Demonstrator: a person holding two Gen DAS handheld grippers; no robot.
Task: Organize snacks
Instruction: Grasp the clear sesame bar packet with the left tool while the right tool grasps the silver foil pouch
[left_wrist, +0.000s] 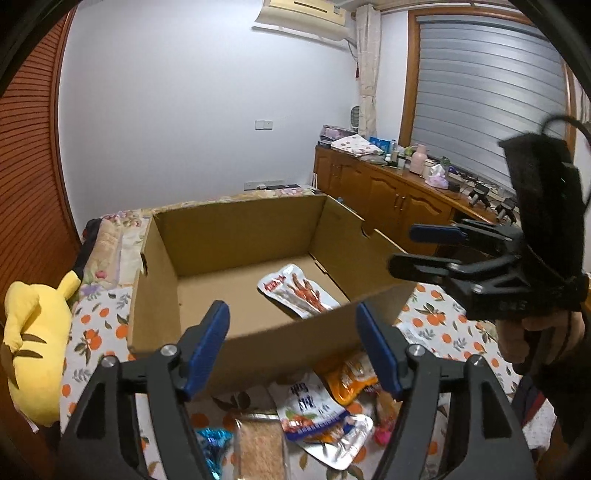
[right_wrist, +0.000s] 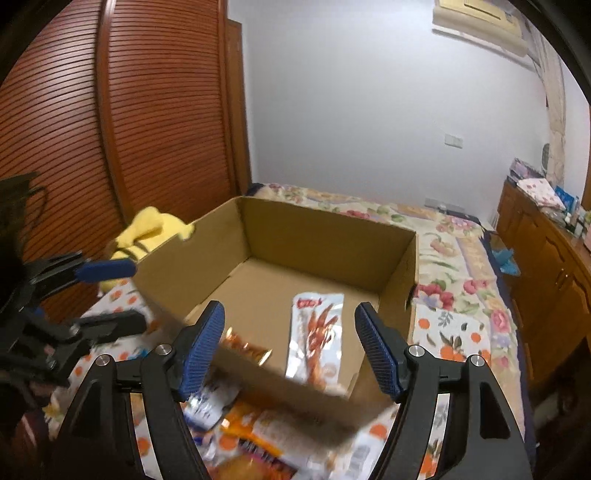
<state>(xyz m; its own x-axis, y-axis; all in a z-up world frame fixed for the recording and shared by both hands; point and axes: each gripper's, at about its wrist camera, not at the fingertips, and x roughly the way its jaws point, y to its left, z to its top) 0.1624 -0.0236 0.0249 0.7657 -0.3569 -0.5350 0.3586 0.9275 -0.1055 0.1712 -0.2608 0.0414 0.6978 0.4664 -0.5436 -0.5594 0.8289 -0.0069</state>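
A silver snack packet (left_wrist: 297, 295) printed with red-brown strips is shown lying flat on the floor of an open cardboard box (left_wrist: 236, 236), toward its right near corner; in the right wrist view the same packet (right_wrist: 317, 332) is seen lengthwise, and a second, orange foil packet (right_wrist: 245, 349) is glimpsed at the box's near wall, though whether it lies inside cannot be told. The box is plain brown corrugated board with upright walls and is set on a bed covered by a sheet (left_wrist: 439, 325) printed with oranges. Loose snacks are heaped on the sheet just before the near wall: a white-and-blue glossy pouch (left_wrist: 317, 413), an orange pouch (left_wrist: 347, 376), a clear-wrapped brown bar (left_wrist: 260, 443) and a small blue foil sweet (left_wrist: 214, 443). A yellow plush toy (left_wrist: 33, 339) lies left of the box. Wooden cabinets (left_wrist: 384, 192) carrying clutter line the right wall.

The left hand-held gripper (left_wrist: 291, 347) is held above the heap with its blue ribbed pads spread wide and nothing between them. The right hand-held gripper (right_wrist: 291, 347) is likewise spread wide and empty, over the near wall of the box.
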